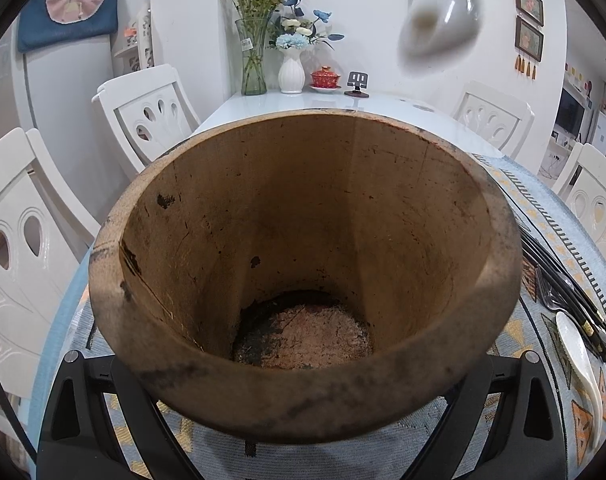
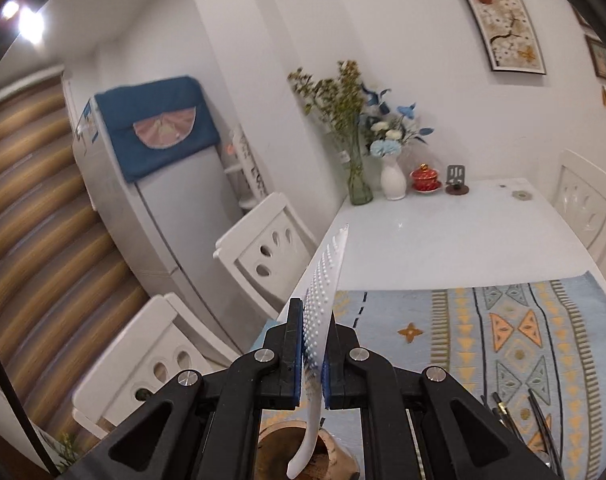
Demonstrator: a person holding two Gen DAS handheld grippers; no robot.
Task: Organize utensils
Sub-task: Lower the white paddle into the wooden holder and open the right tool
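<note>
Right gripper (image 2: 314, 322) is squeezing tight on the white rice paddle (image 2: 327, 276), with both jaws pressing on its bumpy scoop end. The bumpy end is pointing up toward 12 o'clock and the smooth handle is hanging down toward 6 o'clock. Right under the handle, at 6 o'clock, the wooden pot (image 2: 275, 450) is waiting. From the left camera the paddle (image 1: 439, 28) is showing as a blurry white shape at 1 o'clock, above and behind the pot's (image 1: 207, 216) far rim and not inside.

Left gripper (image 1: 303, 400) is standing with one arm on each side of the pot. Its pads are hiding under the rim, so I cannot tell if it is squeezing or only sitting close.

Some things could be going wrong from here. The handle is hanging crooked, so it could be bumping the rim on the way down and twisting in the jaws. The bumps are giving the pads little to press on, so the paddle could be sliding out and dropping on the table (image 2: 443, 232). If the pot is not held firm, a knock could be tipping it onto the chopsticks (image 1: 563, 284), fork (image 1: 547, 292) and white spoon (image 1: 579, 364) lying at 4 o'clock on the mat (image 2: 503, 320).
</note>
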